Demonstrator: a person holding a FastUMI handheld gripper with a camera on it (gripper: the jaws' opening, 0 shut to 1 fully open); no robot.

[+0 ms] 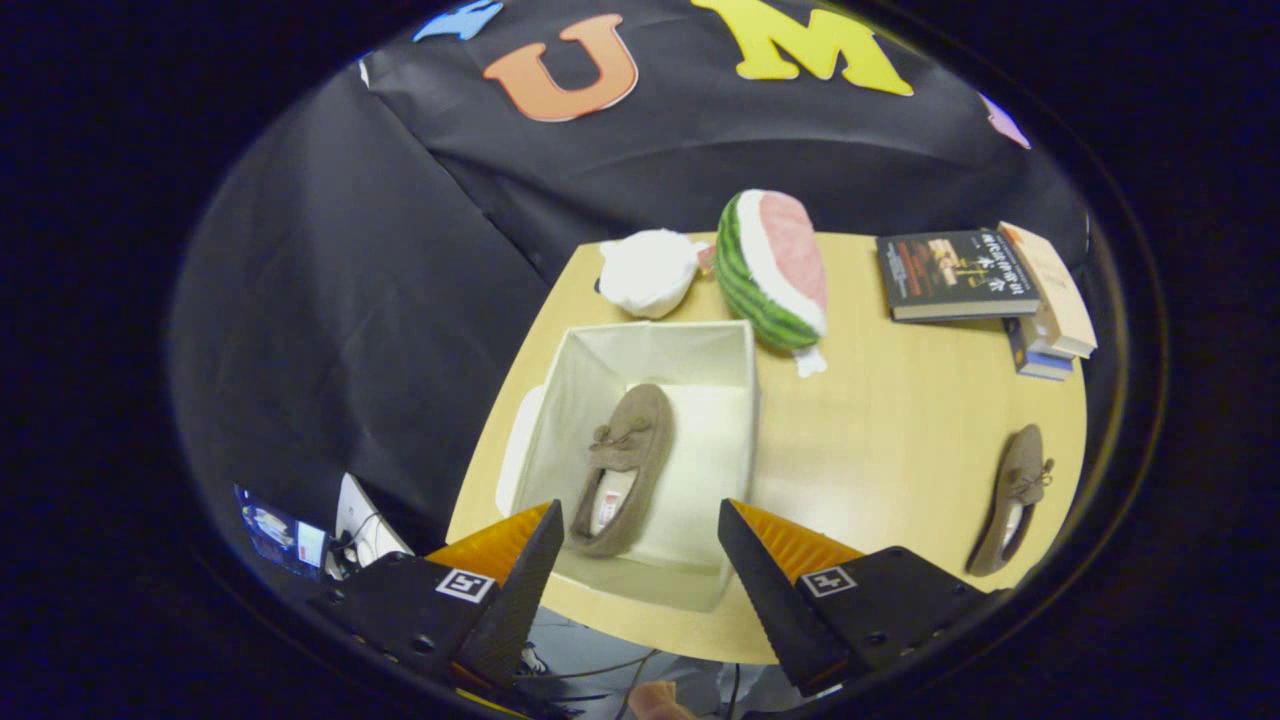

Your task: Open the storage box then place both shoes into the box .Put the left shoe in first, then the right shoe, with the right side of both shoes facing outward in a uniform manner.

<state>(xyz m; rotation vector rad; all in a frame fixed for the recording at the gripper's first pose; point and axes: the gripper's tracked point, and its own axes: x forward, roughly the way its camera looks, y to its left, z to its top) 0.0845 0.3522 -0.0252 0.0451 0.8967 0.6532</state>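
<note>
The white storage box [560, 400] stands open on the wooden table [880, 430], just beyond my fingers. One brown loafer [622, 465] lies inside it along the left wall, toe pointing away from me. The second brown loafer [1012, 498] rests on the table well to the right of the box, near the table's right edge. My gripper [640, 540] hovers above the near end of the box, open, with nothing between its fingers; the heel of the boxed shoe shows in the gap.
A watermelon-slice plush [775, 268] and a white bundle [648, 272] sit behind the box. Stacked books [985, 280] lie at the far right corner. What looks like the box's white lid [515, 450] sits along its left side. Cables and devices [330, 535] lie below the table's left.
</note>
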